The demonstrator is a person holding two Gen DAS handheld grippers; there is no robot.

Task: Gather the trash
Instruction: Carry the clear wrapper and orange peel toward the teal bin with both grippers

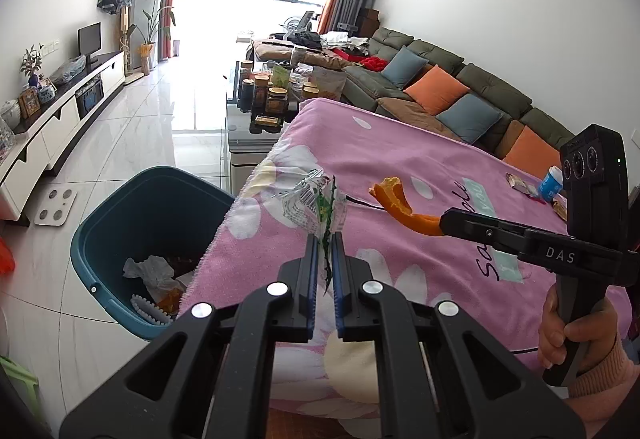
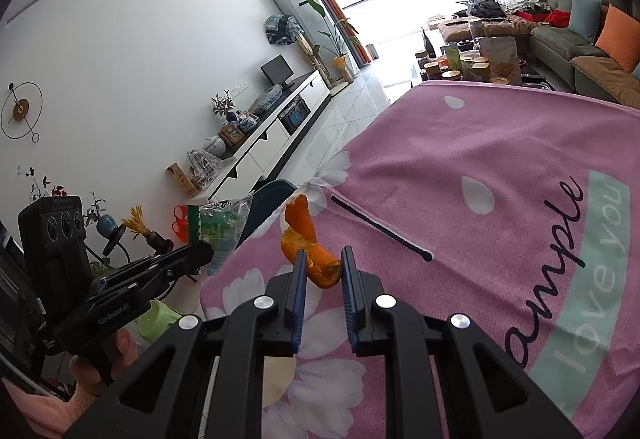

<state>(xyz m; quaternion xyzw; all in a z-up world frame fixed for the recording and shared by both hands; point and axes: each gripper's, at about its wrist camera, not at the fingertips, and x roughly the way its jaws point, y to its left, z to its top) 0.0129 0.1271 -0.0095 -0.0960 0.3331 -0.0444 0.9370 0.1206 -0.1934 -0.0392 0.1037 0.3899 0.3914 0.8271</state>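
The left tool (image 1: 325,239) pinches a wrapper (image 1: 316,199); the right tool (image 2: 323,259) pinches orange peel (image 2: 308,243). Hold tight until over the blue bin (image 1: 120,239), lower left.

"DAS" on right gripper (image 1: 442,225); "love you" on blanket (image 2: 500,159).

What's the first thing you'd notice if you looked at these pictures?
Probably the big pink flowery blanket spread over the table. Above it, the right gripper pinches a bright orange peel, and the left gripper clamps a crinkly clear wrapper. Just past the blanket's edge, a blue bin on the floor holds crumpled rubbish.
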